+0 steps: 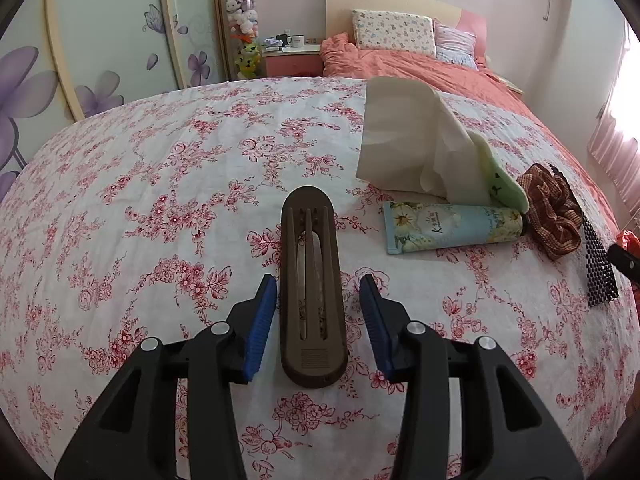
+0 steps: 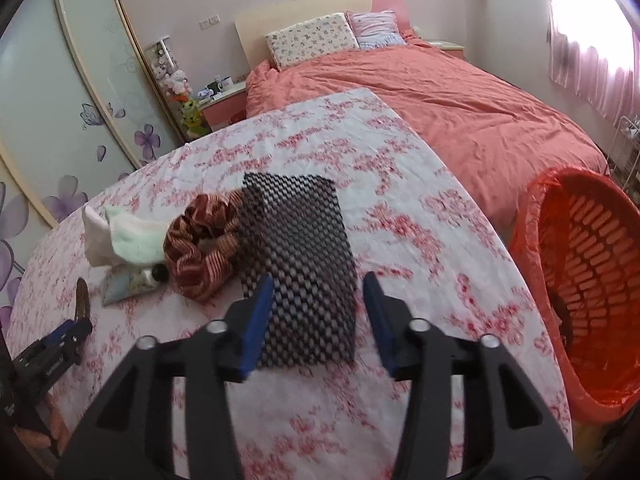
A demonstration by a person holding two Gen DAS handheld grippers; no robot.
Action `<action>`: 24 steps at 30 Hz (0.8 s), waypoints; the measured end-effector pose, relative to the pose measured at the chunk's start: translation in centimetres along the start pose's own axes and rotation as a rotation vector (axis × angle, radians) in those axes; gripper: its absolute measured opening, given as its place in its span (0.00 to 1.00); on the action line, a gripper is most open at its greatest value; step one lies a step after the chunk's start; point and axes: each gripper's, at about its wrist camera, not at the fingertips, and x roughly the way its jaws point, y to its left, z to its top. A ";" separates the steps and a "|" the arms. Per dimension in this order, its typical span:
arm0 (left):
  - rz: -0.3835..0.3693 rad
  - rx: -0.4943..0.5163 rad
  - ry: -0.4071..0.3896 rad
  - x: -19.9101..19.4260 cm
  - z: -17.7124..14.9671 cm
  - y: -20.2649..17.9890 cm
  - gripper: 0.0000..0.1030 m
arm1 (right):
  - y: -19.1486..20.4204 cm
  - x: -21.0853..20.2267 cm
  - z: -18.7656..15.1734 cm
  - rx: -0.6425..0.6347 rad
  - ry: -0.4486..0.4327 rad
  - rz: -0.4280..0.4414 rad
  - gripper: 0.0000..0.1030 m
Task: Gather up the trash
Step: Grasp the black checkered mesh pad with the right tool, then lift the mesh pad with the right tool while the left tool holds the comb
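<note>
L gripper [image 1: 318, 324]: jaws apart, blue pads either side of the brown slotted clip-like piece [image 1: 312, 296] lying lengthwise on the floral sheet [image 1: 160, 200]; small gaps both sides, pads not pressing, so not gripped. R gripper [image 2: 318, 318]: jaws apart, nothing held, hovering over the near edge of the black mesh mat [image 2: 302, 264]; L pad overlaps the mat edge in view, contact can't tell.

Outward from R: brown striped scrunchie [image 2: 200, 248] touching the mat's left side, then pale green cloth [image 2: 136, 240], cream tissue [image 1: 408, 140] and lotion tube [image 1: 452, 230] bunched together. Red-lined trash basket [image 2: 576, 280] off the bed edge to the right, mouth tilted toward cam.

Step, my read: pick next trash item, drop in basket. Which of these counts as trash is unclear; tissue looks likeliest.

To do well:
- L: centre the pads on the piece's mid-length, close squarely, it's narrow & could twist.
- R: mat is flat & floppy, so pinch an edge, lift it clear of the scrunchie or that drags along.
- Carry fully over the basket rim before releasing.
</note>
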 end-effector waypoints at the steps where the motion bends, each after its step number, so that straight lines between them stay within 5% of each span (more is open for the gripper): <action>1: -0.003 0.000 0.000 0.0 0.0 0.0 0.44 | 0.2 0.2 0.1 -0.007 0.001 -0.004 0.51; 8: -0.028 0.002 -0.001 0.0 -0.1 -0.1 0.50 | 2.2 2.6 0.2 -0.071 0.040 -0.050 0.51; 14: -0.065 -0.024 -0.009 -0.3 -0.2 0.4 0.50 | 1.3 2.5 0.1 -0.056 0.033 -0.107 0.20; 24: -0.031 -0.007 -0.004 -0.4 -0.5 0.8 0.50 | -0.1 2.1 -0.1 -0.015 0.026 -0.141 0.18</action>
